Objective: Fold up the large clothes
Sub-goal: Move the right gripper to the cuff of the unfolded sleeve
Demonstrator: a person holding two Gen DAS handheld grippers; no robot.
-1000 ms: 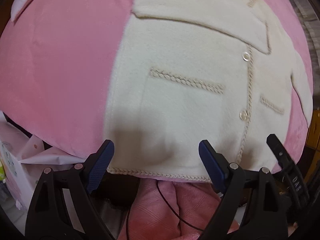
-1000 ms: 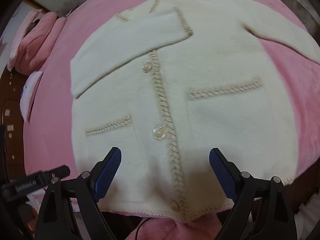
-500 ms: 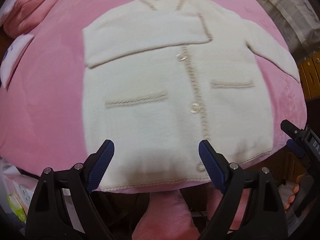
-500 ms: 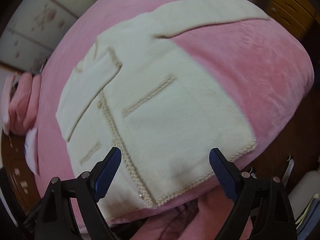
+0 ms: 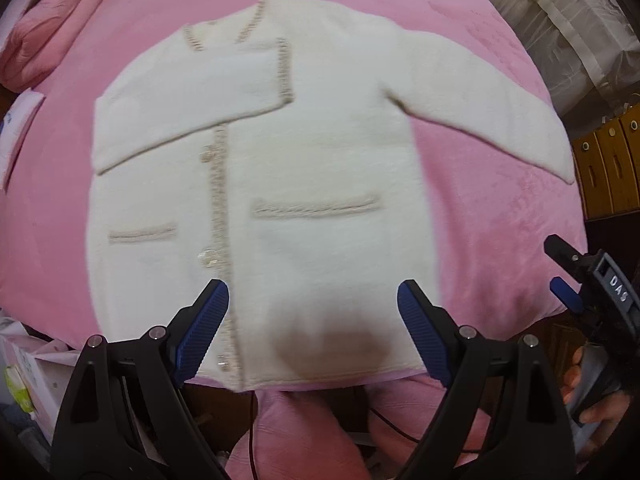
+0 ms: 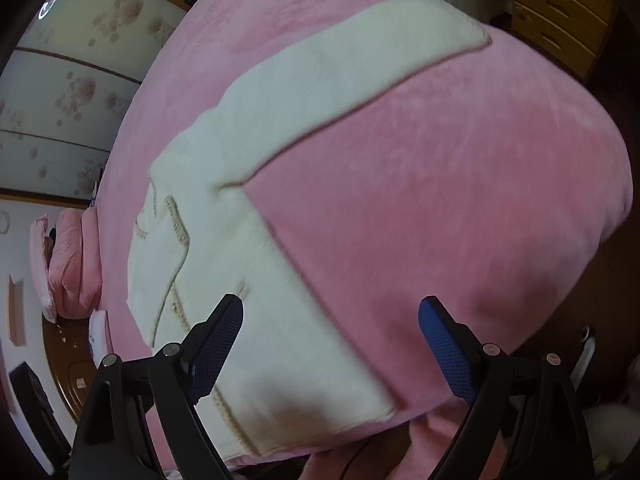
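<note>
A cream cardigan [image 5: 304, 168] with beige braided trim lies flat on a pink bed [image 5: 500, 208]. One sleeve is folded across its chest; the other sleeve [image 5: 492, 120] stretches out to the right. My left gripper [image 5: 312, 324] hangs open above the hem, nothing between its blue pads. In the right wrist view the cardigan [image 6: 256, 264] lies left of centre with its outstretched sleeve [image 6: 360, 80] running up and right. My right gripper [image 6: 330, 344] is open over the cardigan's right side edge and holds nothing. It also shows at the right edge of the left wrist view as the right gripper [image 5: 568, 276], held by a hand [image 5: 592, 404].
Pink folded bedding [image 5: 44, 28] lies at the bed's far left corner. A wooden drawer unit [image 5: 608, 160] stands right of the bed, a curtain [image 5: 560, 12] behind it. Pink cloth [image 5: 304, 436] and a dark cable hang below the bed's near edge. A floral wall panel [image 6: 68, 92] lies beyond.
Both grippers have swept sideways to the right along the bed's near edge and rolled. The cardigan has not moved. Its outstretched sleeve has come into both views.
</note>
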